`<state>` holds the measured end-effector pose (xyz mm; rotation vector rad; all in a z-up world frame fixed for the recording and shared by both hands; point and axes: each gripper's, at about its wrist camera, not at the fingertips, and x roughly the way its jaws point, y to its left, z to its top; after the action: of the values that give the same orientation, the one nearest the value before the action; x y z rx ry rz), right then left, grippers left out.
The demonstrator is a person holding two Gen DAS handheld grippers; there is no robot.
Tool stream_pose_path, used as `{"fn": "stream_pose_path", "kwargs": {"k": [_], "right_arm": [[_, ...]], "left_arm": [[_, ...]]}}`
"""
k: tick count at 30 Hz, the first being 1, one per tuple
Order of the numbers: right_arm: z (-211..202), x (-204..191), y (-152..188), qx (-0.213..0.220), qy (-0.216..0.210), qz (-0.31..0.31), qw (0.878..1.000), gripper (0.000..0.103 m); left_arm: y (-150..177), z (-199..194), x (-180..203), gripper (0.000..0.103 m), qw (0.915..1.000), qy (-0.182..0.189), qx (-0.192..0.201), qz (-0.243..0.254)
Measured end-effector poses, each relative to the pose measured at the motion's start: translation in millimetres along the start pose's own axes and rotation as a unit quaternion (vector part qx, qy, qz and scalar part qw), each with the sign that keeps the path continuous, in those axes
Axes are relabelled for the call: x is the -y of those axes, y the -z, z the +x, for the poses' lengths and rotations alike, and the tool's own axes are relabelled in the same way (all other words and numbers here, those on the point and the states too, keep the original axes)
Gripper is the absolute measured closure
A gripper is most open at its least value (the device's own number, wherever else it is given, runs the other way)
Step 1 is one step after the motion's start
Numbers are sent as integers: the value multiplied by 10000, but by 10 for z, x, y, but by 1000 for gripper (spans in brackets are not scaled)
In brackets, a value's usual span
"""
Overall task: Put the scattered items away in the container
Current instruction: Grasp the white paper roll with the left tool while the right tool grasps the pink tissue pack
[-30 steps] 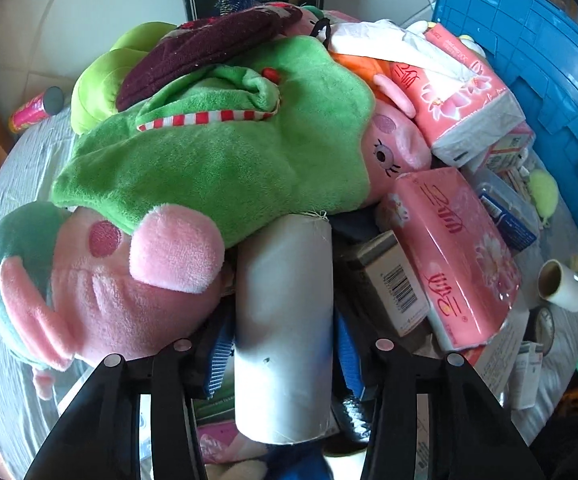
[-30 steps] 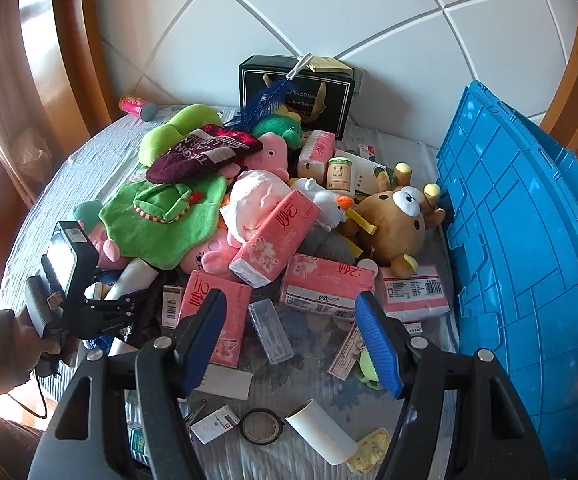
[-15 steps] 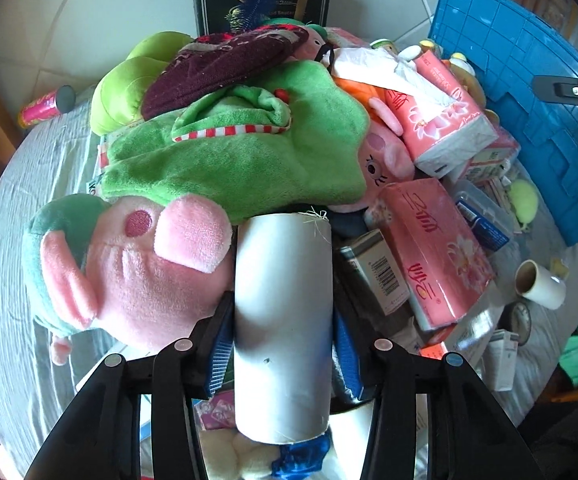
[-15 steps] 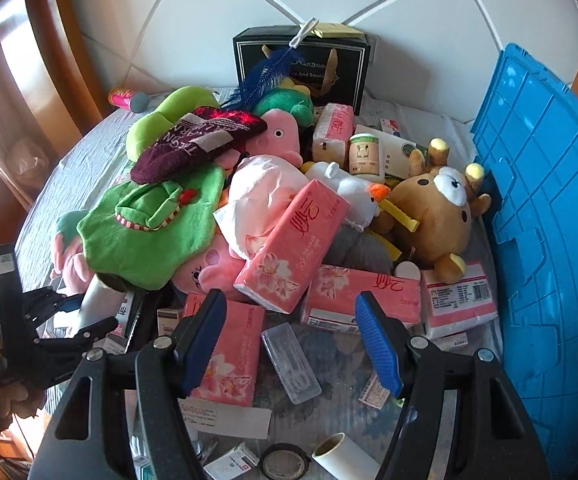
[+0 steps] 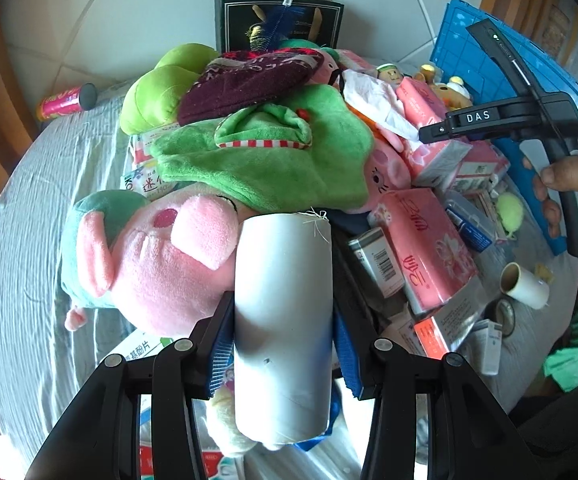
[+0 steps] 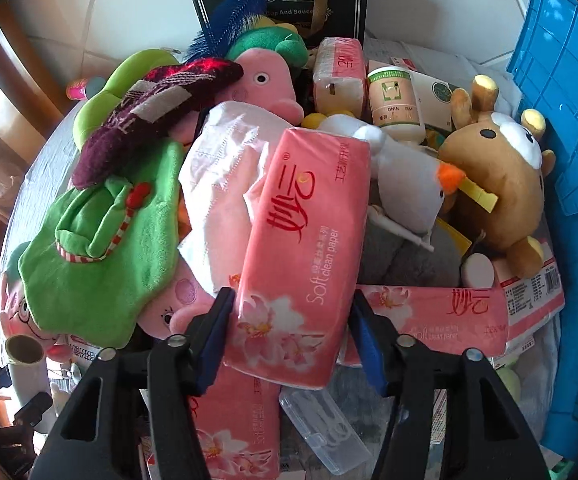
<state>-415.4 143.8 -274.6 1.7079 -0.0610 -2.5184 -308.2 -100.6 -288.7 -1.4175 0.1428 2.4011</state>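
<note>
My left gripper (image 5: pixel 283 344) is shut on a white paper roll (image 5: pixel 283 320) and holds it above the pile; the roll's open end also shows in the right wrist view (image 6: pixel 25 350). My right gripper (image 6: pixel 291 340) is open, its blue pads on either side of a pink tissue pack (image 6: pixel 303 256) that leans on the pile. The pads look close to the pack but not pressed on it. The blue container (image 6: pixel 569 160) stands at the right; it also shows in the left wrist view (image 5: pixel 489 64).
The grey cloth table (image 5: pixel 49 200) carries a heap: green plush (image 6: pixel 101 248), pink pig plush (image 5: pixel 157 264), brown bear plush (image 6: pixel 501 188), white goose plush (image 6: pixel 405 188), more tissue packs (image 6: pixel 429 320), a black gift bag (image 6: pixel 281 4), a clear case (image 6: pixel 325 436), a second cardboard roll (image 5: pixel 525 284).
My left gripper closed on the white roll and lifted it back. My right gripper moved forward and down until the pink tissue pack sits between its pads.
</note>
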Motion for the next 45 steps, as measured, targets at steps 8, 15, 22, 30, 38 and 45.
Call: {"fn": "stream_pose_path", "kwargs": {"k": [8,15,22,30,38,45], "right_arm": [[-313,-11,50,238,-172,-10,9996,53],[-577,54,137,442,-231,19,9988,53],[-823,100,204,648,-318,-69,9974,53],[-1059,222,308,800,-415,-155,9958,53],[-1318,447,417,939,-457,-161,9944,53],[-1593,605,484,1131,-430,-285,9922,53]], "left_arm": [[-42,-87,75,59,9996,167,211,-13],[-87,-230,167,59,9989,254,402,19],[-191,-506,378,59,9966,292,739,205],[-259,-659,586,59,9958,146,864,282],[-340,-750,801,59,9947,72,977,301],[-506,-825,1004,59,9933,-61,1132,242]]}}
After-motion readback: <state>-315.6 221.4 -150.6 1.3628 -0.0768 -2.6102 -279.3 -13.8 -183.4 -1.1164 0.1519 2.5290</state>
